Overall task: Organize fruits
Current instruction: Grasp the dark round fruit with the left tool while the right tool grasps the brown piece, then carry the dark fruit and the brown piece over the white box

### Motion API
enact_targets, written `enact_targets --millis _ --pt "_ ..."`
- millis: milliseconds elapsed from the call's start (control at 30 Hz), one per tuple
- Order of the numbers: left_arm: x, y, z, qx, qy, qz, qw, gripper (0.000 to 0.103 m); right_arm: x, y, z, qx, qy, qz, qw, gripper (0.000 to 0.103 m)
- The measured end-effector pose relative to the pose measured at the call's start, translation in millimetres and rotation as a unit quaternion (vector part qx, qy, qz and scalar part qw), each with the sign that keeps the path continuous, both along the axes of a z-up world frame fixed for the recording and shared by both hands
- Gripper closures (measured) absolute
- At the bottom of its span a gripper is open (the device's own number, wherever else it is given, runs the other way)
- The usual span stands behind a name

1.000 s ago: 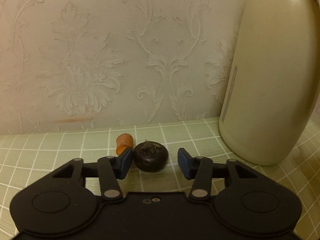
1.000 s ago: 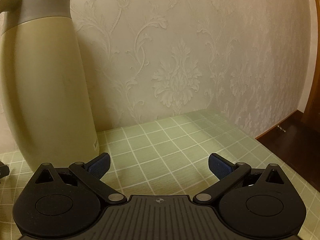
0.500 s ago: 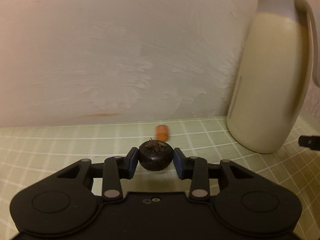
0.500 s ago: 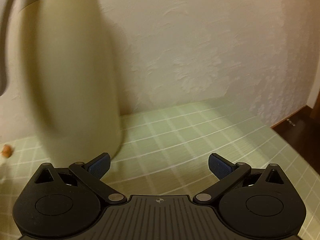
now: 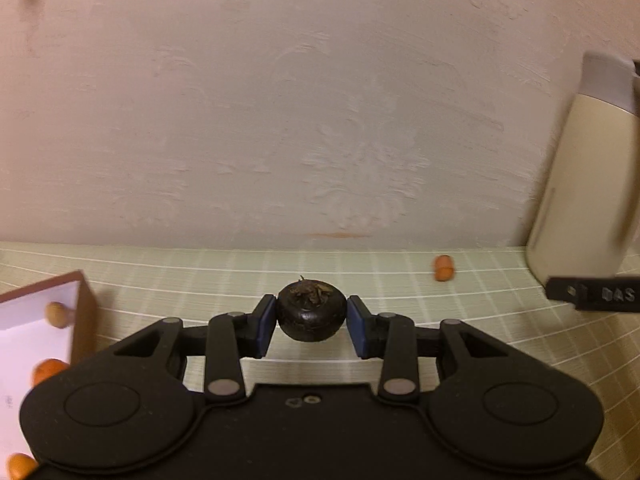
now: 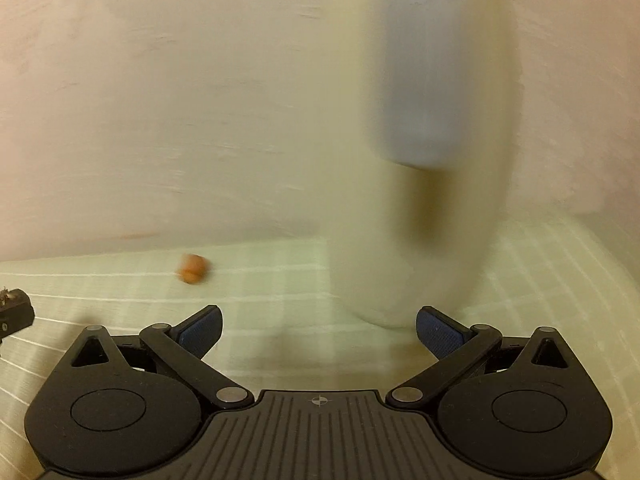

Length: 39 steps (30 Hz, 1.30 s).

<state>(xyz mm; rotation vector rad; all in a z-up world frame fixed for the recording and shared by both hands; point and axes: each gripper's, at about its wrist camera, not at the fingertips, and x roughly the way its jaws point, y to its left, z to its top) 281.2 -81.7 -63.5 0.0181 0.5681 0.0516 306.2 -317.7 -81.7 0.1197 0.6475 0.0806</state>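
Observation:
My left gripper is shut on a dark round fruit with a dry stem cap and holds it above the green checked tablecloth. A small orange fruit lies near the wall; it also shows blurred in the right wrist view. A white box with brown walls at the left holds several small orange fruits. My right gripper is open and empty, facing the cream jug.
The tall cream thermos jug stands at the right by the patterned wall. The right gripper's finger shows at the right edge of the left wrist view. The left gripper's tip shows at the left edge of the right view.
My left gripper closed on the dark fruit, lifted it and swung left, bringing the box into view. My right gripper, still open, turned left, so the jug now fills its view.

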Motion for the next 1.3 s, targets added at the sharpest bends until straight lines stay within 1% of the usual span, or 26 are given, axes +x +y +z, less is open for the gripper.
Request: enact_targets --millis 100,133,167,200,367,500,533,700,767,800,833,867,933,1100,1300 --pt "-2 11 1 0.000 0.001 0.005 1.0000 0.074 12 29 -1 -0.003 -0.009 0.027 1.000 0.000" --pt "-4 16 2 -0.002 0.002 0.006 1.0000 0.074 17 38 -3 -0.004 -0.012 0.033 0.999 0.010" --pt "-5 20 2 -0.004 0.003 0.008 1.0000 0.074 20 46 -5 -0.003 -0.012 0.037 0.999 0.024" --pt "-6 22 2 -0.005 0.003 0.009 0.9999 0.074 26 54 -8 -0.004 -0.007 0.040 0.999 0.027" --pt "-7 33 3 0.000 0.000 0.019 0.9998 0.074 51 74 -17 0.006 -0.002 0.045 0.999 0.029" --pt "-1 51 5 0.001 -0.005 0.048 0.9988 0.074 65 80 -25 0.012 0.001 0.040 0.999 0.031" --pt "0 56 6 0.001 -0.008 0.056 0.9984 0.074 67 81 -27 0.013 0.003 0.041 0.999 0.033" --pt "-3 75 13 -0.002 -0.019 0.084 0.9962 0.074 79 90 -34 0.004 0.005 0.045 0.999 0.037" --pt "-4 79 14 0.001 -0.019 0.088 0.9959 0.074 81 93 -35 -0.001 0.006 0.045 0.999 0.044" --pt "-4 80 14 0.002 -0.019 0.090 0.9958 0.074 83 94 -36 -0.007 0.006 0.045 0.999 0.046" --pt "-5 81 15 0.004 -0.018 0.091 0.9956 0.074 85 96 -36 -0.014 0.004 0.045 0.999 0.050" --pt "-5 83 15 0.005 -0.019 0.094 0.9954 0.074 86 98 -36 -0.020 0.004 0.047 0.999 0.062" --pt "-6 87 16 0.003 -0.021 0.102 0.9945 0.074 87 101 -33 -0.025 0.007 0.053 0.998 0.082" --pt "-8 93 19 -0.011 -0.025 0.113 0.9933 0.074 76 102 -28 -0.038 0.006 0.065 0.997 0.082" --pt "-22 88 26 -0.017 -0.032 0.098 0.9945 0.074 52 88 -5 -0.035 0.000 0.065 0.997 0.082"
